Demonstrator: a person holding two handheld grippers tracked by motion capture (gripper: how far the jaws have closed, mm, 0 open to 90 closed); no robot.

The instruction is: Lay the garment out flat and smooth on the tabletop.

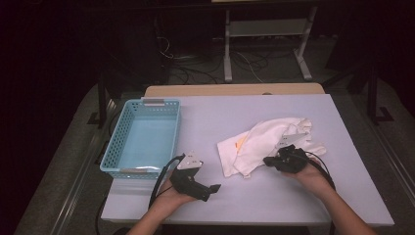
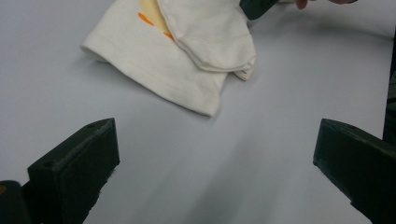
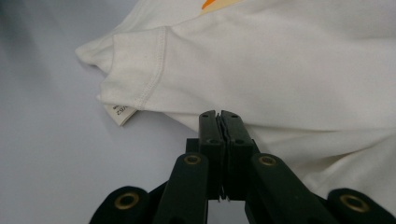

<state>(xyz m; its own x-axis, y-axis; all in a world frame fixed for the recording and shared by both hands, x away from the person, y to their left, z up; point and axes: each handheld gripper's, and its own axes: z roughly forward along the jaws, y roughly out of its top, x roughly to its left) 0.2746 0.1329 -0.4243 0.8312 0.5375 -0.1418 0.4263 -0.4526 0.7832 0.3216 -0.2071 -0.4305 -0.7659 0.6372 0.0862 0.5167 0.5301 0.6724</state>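
One blue basket (image 1: 143,134), left of shirt (image 1: 264,142)

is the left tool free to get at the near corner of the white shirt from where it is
Probably yes. The left tool stands open, holding nothing, with bare table between it and the white shirt. The right tool, shut at the shirt's edge, sits on the far side, not in the path.
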